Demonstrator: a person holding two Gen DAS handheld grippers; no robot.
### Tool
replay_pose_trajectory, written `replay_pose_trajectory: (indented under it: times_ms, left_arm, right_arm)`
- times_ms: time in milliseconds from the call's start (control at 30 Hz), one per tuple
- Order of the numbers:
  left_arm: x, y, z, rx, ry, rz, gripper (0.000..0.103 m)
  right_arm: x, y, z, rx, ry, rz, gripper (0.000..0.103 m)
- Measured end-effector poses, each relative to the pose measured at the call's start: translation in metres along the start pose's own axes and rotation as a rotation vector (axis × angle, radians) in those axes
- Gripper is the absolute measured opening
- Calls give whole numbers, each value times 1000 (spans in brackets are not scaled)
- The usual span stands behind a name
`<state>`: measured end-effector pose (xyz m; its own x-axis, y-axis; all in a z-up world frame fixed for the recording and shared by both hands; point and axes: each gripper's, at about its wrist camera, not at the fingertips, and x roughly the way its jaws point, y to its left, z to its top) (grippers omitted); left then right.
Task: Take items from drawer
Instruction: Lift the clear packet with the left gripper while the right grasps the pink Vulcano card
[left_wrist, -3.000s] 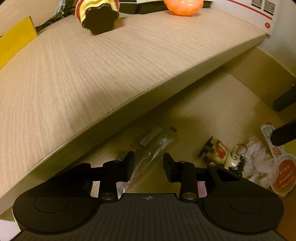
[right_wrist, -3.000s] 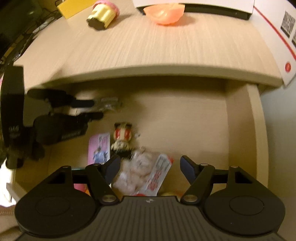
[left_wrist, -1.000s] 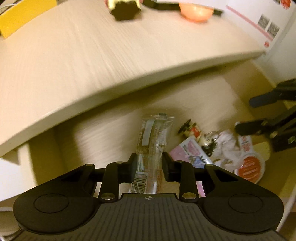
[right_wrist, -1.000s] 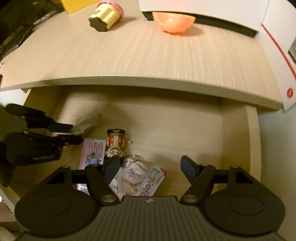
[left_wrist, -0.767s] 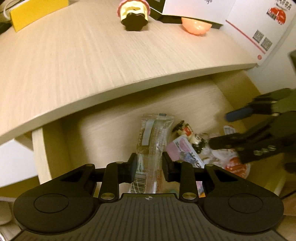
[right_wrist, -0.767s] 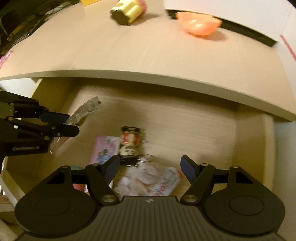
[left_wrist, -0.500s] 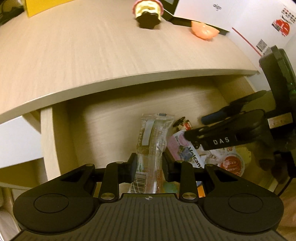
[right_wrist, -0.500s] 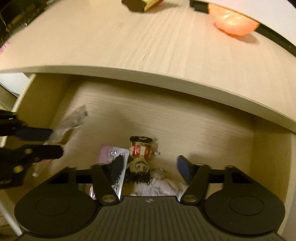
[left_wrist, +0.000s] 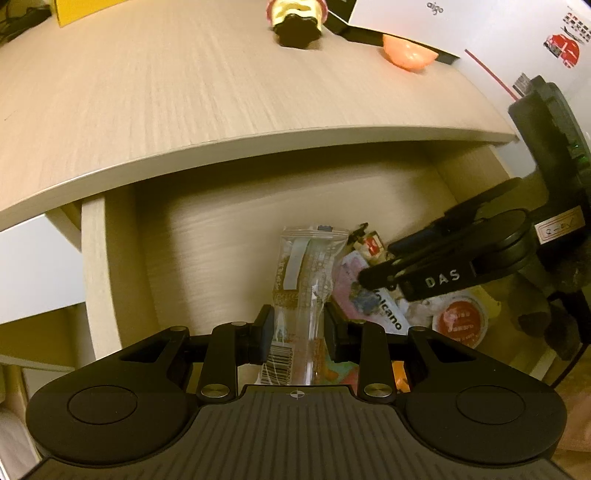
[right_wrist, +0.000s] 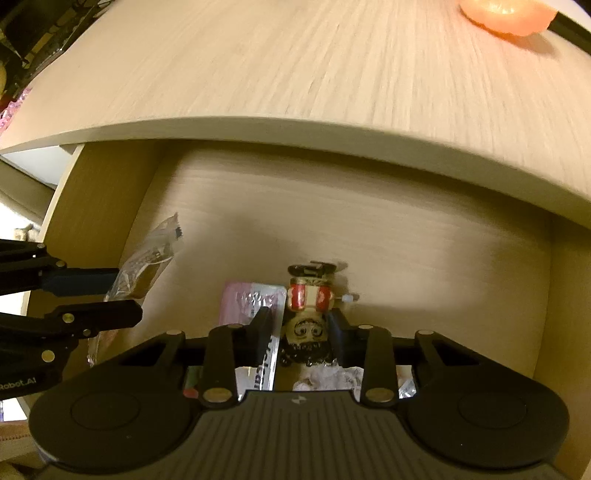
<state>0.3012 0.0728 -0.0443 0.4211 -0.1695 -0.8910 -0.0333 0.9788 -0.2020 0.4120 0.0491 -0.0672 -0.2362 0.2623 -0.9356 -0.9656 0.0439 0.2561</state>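
Drawer (right_wrist: 332, 206) matt pale wood grain; snack wrapper (left_wrist: 306, 273) glossy clear plastic.

Both tools are matte black plastic. The left black two-finger gripper (left_wrist: 297, 334) has a ribbed central housing with a small crosshair mark, two rounded side lobes with circular recesses, silver pivot screws on its linkage arms and dark blue finger pads. The right black two-finger gripper (right_wrist: 299, 332) has the same build; seen from the left wrist camera it carries white "DAS" lettering, a small white label and a green light
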Motion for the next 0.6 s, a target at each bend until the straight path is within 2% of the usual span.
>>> replay_pose_trajectory:
  times_ms: [133, 167, 233, 267, 300, 333, 600]
  left_arm:
    - [0, 1, 0, -3, 12, 12, 32]
    - [0, 1, 0, -2, 14, 14, 32]
    - [0, 0, 1, 3, 16, 17, 32]
    - [-1, 0, 1, 6, 15, 17, 32]
    - [-1, -1, 1, 9, 14, 16, 32]
    - [-2, -2, 1, 14, 13, 14, 32]
    - [-8, -12, -1, 63, -13, -11, 32]
  right_arm:
    - [3, 4, 2, -31, -1, 25, 46]
    - [3, 5, 3, -37, -3, 28, 43]
    - [1, 7, 3, -47, -10, 30, 33]
    - [-2, 7, 2, -53, -19, 26, 26]
    - [-6, 7, 0, -56, -30, 21, 12]
    - [-9, 8, -1, -56, -40, 14, 8]
    - [-38, 8, -23, -13, -93, -26, 5]
